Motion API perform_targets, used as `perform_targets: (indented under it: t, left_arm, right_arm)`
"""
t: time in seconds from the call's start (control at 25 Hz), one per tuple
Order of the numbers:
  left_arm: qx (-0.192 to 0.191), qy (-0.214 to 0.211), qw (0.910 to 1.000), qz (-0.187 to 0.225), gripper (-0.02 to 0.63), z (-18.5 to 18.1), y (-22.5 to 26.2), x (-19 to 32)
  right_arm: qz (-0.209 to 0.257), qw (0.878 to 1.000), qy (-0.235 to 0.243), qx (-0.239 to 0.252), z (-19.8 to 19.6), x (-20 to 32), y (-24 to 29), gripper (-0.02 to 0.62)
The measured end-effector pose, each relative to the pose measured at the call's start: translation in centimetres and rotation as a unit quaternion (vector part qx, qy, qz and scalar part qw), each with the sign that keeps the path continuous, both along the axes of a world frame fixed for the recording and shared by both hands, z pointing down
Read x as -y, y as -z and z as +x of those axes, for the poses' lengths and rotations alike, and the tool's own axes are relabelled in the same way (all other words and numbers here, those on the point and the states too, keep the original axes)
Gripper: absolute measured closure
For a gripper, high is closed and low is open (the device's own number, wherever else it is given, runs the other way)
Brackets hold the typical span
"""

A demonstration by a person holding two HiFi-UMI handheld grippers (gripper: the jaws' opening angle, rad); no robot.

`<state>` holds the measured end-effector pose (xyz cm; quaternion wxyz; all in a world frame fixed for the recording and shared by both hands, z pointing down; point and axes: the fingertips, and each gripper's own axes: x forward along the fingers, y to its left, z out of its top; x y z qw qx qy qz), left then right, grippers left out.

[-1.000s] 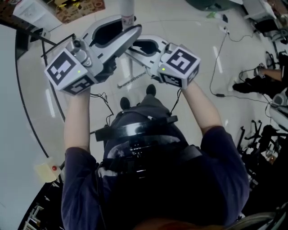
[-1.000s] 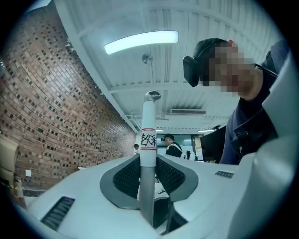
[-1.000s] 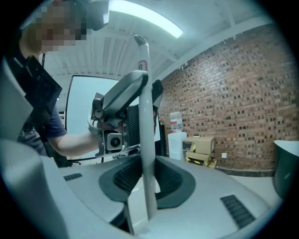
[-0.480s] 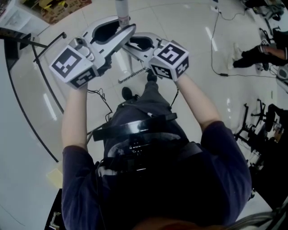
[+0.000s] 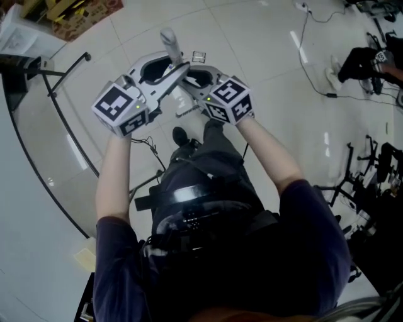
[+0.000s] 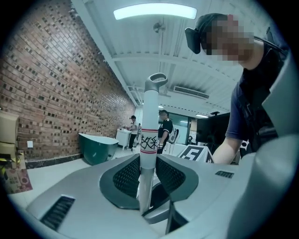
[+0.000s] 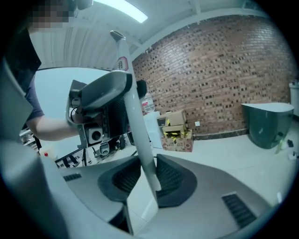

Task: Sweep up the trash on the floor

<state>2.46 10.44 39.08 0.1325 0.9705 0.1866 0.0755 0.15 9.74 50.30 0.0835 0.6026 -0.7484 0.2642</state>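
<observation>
A white broom handle (image 5: 170,41) with a red band and a printed label stands upright in front of the person's feet. Both grippers clasp it from opposite sides. My left gripper (image 5: 173,63) comes in from the left; in the left gripper view its pads press on the handle (image 6: 149,135) at the left gripper (image 6: 148,179). My right gripper (image 5: 189,74) comes in from the right. Its jaws are opening, with the handle (image 7: 138,121) leaning between them and still touching the pads of the right gripper (image 7: 148,179). A small pale scrap (image 5: 199,56) lies on the tiled floor just beyond.
A black curved stand (image 5: 56,94) runs along the left. Cardboard boxes (image 5: 82,12) sit at the far left, cables (image 5: 315,69) trail across the floor at the right, and black frames (image 5: 371,182) stand further right. A green tub (image 6: 98,147) stands by the brick wall.
Both grippers have sunk together toward the floor with the handle between them, and look smaller and further away in the head view.
</observation>
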Motion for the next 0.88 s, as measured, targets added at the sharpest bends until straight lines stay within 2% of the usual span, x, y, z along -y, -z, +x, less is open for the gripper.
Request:
perform_targets:
  t: [0.12, 0.24, 0.44, 0.68, 0.88]
  left_arm:
    - [0.032, 0.007, 0.9993, -0.015, 0.503, 3.1, -6.8, -0.8]
    - [0.058, 0.019, 0.9978, -0.027, 0.503, 4.9, -9.2, -1.6]
    - [0.107, 0.044, 0.9933, 0.004, 0.503, 7.4, -12.4, -0.9]
    - [0.115, 0.064, 0.9908, -0.031, 0.500, 8.5, -16.9, 0.6]
    - [0.130, 0.048, 0.9887, -0.058, 0.497, 8.0, -20.9, 2.2]
  right_arm:
    - [-0.019, 1.000, -0.010, 0.009, 3.0, -0.8, -6.7, 0.472]
    - [-0.029, 0.999, -0.016, 0.023, 4.6, -1.5, -9.1, 0.471]
    - [-0.037, 0.998, 0.004, 0.046, 6.6, -0.6, -12.1, 0.471]
    - [-0.066, 0.996, -0.004, 0.060, 7.7, 1.3, -16.8, 0.466]
    - [-0.097, 0.994, -0.019, 0.056, 7.0, 2.8, -21.1, 0.466]
